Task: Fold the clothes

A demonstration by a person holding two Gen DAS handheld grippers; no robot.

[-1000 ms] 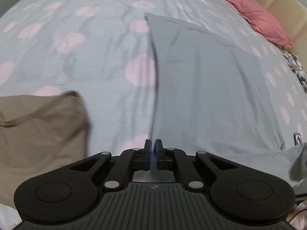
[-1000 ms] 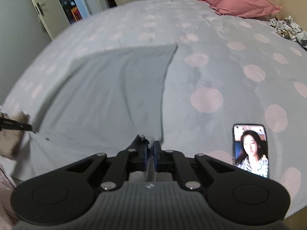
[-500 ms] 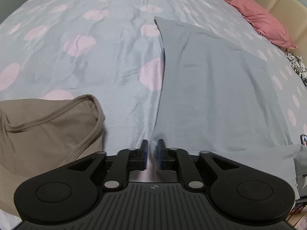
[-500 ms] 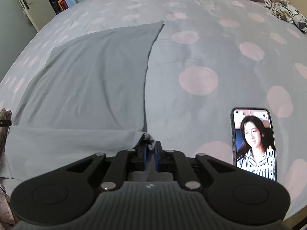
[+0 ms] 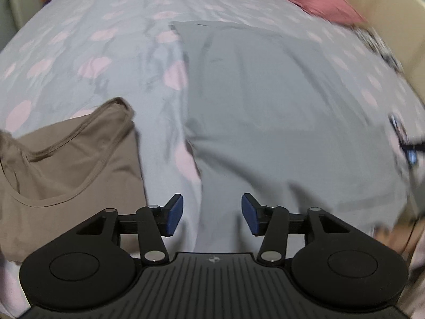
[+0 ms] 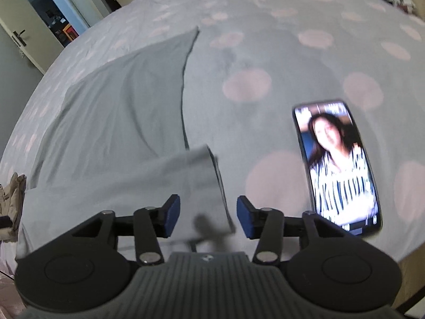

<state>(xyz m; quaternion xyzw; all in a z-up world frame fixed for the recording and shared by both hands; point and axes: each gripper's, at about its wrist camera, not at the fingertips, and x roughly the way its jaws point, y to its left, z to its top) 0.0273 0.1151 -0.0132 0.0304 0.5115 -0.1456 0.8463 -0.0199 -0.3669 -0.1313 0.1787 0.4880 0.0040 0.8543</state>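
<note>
Bed (image 5: 79, 53): one grey garment (image 5: 279, 106), one tan garment (image 5: 66, 164), one phone (image 6: 337, 164).

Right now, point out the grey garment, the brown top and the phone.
grey garment (image 5: 279, 122): left wrist view, middle of its flat panel.
brown top (image 5: 66, 170): left wrist view, fabric below the neckline.
phone (image 6: 337, 164): right wrist view, lit screen.

Matt grey cloth garment (image 5: 279, 122); glossy phone (image 6: 338, 164); soft dotted bedsheet (image 6: 265, 53).
</note>
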